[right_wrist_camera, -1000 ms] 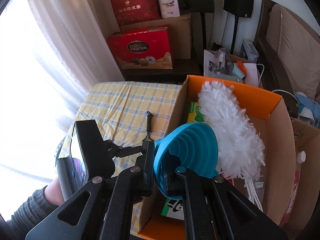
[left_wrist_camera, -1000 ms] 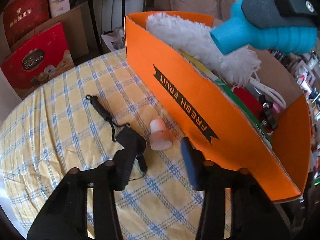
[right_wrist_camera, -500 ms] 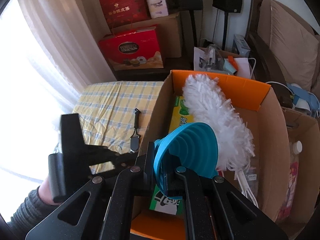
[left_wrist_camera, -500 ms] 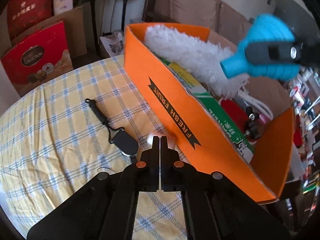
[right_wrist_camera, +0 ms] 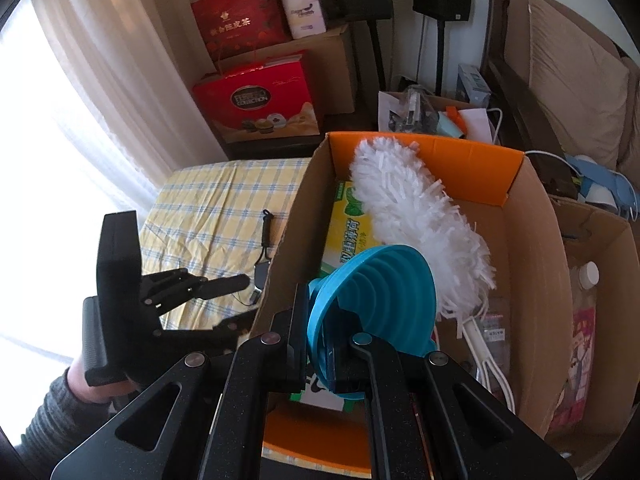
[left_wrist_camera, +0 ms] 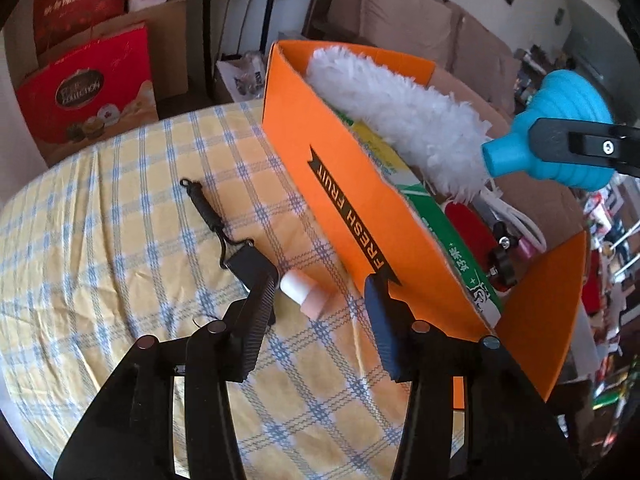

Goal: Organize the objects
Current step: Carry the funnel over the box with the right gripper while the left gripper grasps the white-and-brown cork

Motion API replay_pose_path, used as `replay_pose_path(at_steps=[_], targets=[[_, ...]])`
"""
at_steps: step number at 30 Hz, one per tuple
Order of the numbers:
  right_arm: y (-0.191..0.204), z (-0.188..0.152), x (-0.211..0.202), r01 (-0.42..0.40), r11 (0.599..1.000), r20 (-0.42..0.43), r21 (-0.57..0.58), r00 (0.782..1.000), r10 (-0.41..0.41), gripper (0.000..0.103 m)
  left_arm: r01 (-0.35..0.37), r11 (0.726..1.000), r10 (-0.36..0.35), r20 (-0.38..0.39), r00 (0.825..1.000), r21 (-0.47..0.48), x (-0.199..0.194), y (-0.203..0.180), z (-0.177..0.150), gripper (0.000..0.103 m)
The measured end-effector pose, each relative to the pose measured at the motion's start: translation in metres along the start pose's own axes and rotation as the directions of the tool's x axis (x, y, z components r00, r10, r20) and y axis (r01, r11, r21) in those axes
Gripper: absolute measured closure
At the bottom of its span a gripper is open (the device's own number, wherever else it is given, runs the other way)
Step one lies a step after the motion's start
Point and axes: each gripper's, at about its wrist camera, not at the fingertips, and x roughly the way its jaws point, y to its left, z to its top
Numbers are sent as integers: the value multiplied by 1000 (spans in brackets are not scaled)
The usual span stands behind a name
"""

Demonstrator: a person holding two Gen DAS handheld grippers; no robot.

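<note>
Reading from the left, I see a black strap (left_wrist_camera: pixel 208 216) lying on the checked tablecloth (left_wrist_camera: pixel 100 248), well short of the box; beside it a small pink-and-white tube (left_wrist_camera: pixel 304 294) lies just ahead of my left gripper (left_wrist_camera: pixel 320 320), whose jaws have just been opening and now stand spread around the tube without touching it; the orange box (left_wrist_camera: pixel 344 184) already holds a white duster (right_wrist_camera: pixel 416 224), a green packet (right_wrist_camera: pixel 348 236) and other bits; over it my right gripper (right_wrist_camera: pixel 320 344) is pinched tight on the rim of a blue funnel (right_wrist_camera: pixel 376 292). I judge the job well advanced: funnel, tube and strap remain.
</note>
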Motion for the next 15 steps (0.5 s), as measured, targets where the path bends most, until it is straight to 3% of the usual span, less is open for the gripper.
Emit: replay_pose_path(at_steps=[7,11,15], targets=[[-6,-2,2,2,1000,-3,20,1000,-2,98,-11,999,10,-24,1000,-50,17,3,-7,67],[-7,-4,2,8,1000,-7,23,1000,-8,98,-35,998,33,-48,998,-51,25,0,-9,79],[-7,-4,2,7,1000,-5,21,1000,-7,98,-21,997,19,-32,999,-78,23,4,-11,80]])
